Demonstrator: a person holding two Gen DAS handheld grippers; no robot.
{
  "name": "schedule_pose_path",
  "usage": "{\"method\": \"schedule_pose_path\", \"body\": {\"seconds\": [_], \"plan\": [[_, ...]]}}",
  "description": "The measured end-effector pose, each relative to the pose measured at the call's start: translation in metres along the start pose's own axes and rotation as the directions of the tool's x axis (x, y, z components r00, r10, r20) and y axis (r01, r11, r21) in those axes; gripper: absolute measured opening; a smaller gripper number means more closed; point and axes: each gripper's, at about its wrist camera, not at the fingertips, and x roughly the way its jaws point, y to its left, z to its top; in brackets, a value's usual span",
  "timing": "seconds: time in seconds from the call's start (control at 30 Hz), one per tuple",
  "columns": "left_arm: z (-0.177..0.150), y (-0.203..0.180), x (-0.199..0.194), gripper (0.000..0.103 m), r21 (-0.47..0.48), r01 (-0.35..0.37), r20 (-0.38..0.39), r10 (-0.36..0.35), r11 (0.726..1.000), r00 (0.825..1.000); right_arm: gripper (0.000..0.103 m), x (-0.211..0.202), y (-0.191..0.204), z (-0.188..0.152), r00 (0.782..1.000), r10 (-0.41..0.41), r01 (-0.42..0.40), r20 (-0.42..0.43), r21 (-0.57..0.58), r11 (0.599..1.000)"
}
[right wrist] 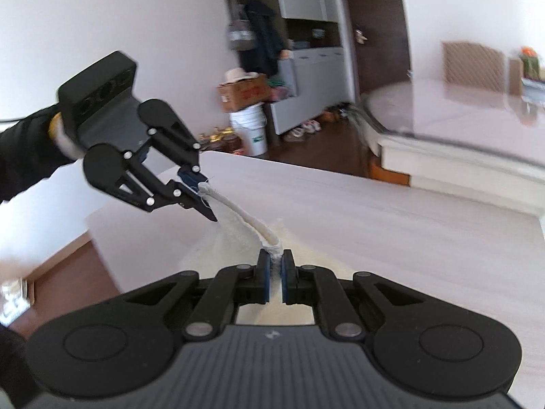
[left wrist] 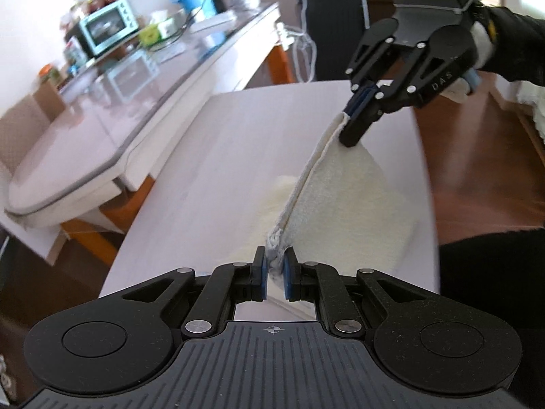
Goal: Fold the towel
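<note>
Two corners of the towel [left wrist: 344, 197] are pinched, left gripper [left wrist: 274, 269] and right gripper [right wrist: 276, 271] clamped, hem stretched taut above the table [left wrist: 211, 156] for folding.

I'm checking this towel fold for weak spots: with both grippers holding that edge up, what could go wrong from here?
1. The left gripper pinches only a bunched corner of the towel, so a tug could pull it free.
2. The right gripper also grips just the hem; if the hands spread, one corner may slip out.
3. The lower part of the towel lies near the edge of the table and might slide off while dragged.
</note>
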Motion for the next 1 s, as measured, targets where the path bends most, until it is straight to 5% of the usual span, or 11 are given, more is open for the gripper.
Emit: {"method": "schedule_pose_path", "body": {"seconds": [0.4, 1.0], "plan": [[-0.012, 0.036, 0.044, 0.012, -0.108, -0.019, -0.029, 0.016, 0.994, 0.999, 0.007, 0.049, -0.038, -0.009, 0.99, -0.083, 0.092, -0.11, 0.079, 0.993], [-0.012, 0.043, 0.063, 0.022, -0.158, -0.079, -0.029, 0.076, 0.984, 0.997, 0.019, 0.054, -0.037, -0.011, 0.978, -0.195, 0.2, -0.076, 0.067, 0.977]]}}
